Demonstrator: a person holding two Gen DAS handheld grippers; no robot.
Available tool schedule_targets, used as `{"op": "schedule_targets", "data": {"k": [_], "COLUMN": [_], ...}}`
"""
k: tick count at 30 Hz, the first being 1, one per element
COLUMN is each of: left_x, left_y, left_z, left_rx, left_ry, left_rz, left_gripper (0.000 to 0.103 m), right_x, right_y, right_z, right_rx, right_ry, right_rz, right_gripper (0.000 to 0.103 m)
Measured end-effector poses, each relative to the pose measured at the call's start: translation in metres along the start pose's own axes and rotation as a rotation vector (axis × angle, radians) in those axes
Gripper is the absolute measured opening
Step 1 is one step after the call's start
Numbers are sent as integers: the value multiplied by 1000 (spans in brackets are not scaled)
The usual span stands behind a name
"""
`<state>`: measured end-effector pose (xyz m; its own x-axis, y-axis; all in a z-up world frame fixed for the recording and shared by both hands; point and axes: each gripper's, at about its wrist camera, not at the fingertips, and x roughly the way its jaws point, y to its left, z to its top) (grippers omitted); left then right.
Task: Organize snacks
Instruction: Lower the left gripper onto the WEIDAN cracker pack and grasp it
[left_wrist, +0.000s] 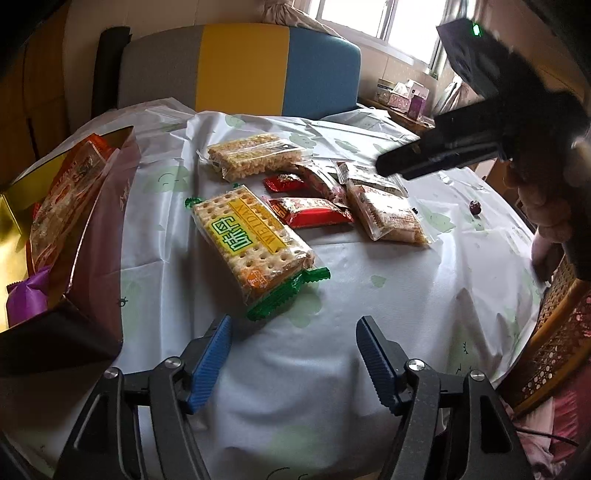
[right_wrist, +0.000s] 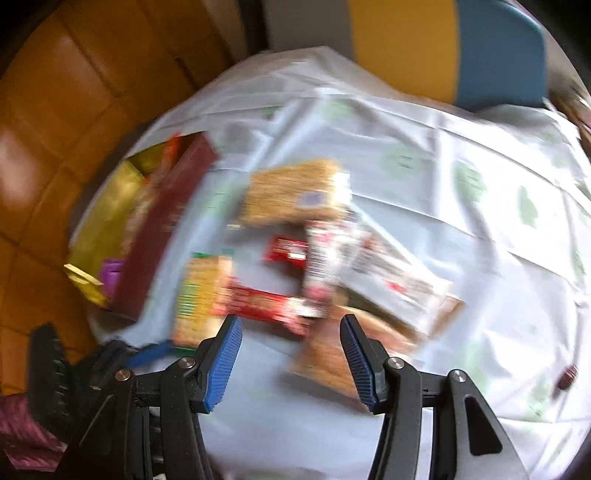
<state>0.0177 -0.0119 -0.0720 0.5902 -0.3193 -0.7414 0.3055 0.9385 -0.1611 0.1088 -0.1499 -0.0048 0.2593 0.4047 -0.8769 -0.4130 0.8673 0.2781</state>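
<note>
Several snack packs lie on the white tablecloth (left_wrist: 369, 280). A cracker pack (left_wrist: 251, 240) with green ends lies nearest my left gripper (left_wrist: 293, 325), which is open and empty just above the cloth. Behind it lie a rice-crisp pack (left_wrist: 255, 157), two red bars (left_wrist: 310, 212), and clear biscuit packs (left_wrist: 388, 214). A maroon box (left_wrist: 74, 229) with a gold inside holds an orange pack and a purple pack at the left. My right gripper (right_wrist: 291, 325) is open and empty above the blurred pile; a red bar (right_wrist: 266, 306) lies just ahead. It also shows in the left view (left_wrist: 443, 155).
A grey, yellow and blue chair back (left_wrist: 240, 70) stands behind the table. A small dark candy (left_wrist: 474, 207) lies on the cloth at the right. A woven chair (left_wrist: 561, 339) is at the right edge. The floor is orange tile (right_wrist: 55, 110).
</note>
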Motion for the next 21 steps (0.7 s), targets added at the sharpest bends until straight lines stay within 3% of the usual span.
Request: {"op": "schedule_targets", "data": {"k": [8,21], "left_x": [1,2], "left_y": [-2,-6], "left_z": [0,0], "left_rx": [12,18], "left_ry": [7,18], "left_rz": [19,36], "left_gripper": [71,74], "right_x": [3,5], "right_y": [-69,-65], "right_z": [-16,-12], "right_rx": [206,204], "right_ry": [-5,6], "right_rz": [-179,-135], "right_gripper": [56,56]}}
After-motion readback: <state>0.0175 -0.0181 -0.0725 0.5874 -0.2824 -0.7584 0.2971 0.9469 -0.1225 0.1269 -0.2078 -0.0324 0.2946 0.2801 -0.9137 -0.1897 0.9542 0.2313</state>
